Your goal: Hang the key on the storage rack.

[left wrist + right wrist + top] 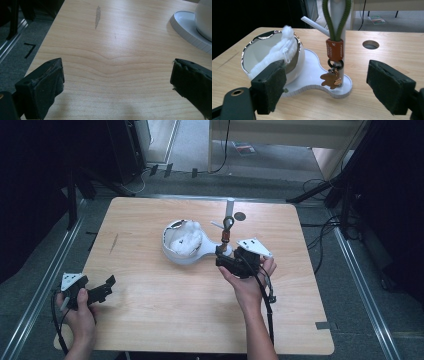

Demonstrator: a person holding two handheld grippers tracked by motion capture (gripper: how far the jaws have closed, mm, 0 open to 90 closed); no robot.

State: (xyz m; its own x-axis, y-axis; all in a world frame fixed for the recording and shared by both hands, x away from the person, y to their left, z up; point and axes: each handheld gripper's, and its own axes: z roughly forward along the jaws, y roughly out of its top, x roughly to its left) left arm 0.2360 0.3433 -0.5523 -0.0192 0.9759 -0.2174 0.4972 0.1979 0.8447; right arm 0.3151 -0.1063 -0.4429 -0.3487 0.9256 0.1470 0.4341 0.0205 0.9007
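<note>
A white stand [192, 258] sits mid-table, holding a shiny-rimmed white bowl [171, 228] with a fluffy white pouch [184, 241] in it. From a peg on the stand's upright post [229, 207] hangs a keychain [226, 232]. The right gripper view shows the keychain [335, 50] as a green cord loop, a brown leather tag and a bear-shaped charm. My right gripper [223, 256] stands open just in front of it, and its jaws [329, 75] flank the charm without touching. My left gripper [109, 285] rests open at the table's front left corner, with bare wood between its jaws [117, 75].
A round hole [240, 216] pierces the tabletop behind the post. A dark streak [97, 16] marks the wood at the left. The stand's base [185, 25] shows in the left gripper view at the upper right. Metal rails and cables run along the floor on both sides.
</note>
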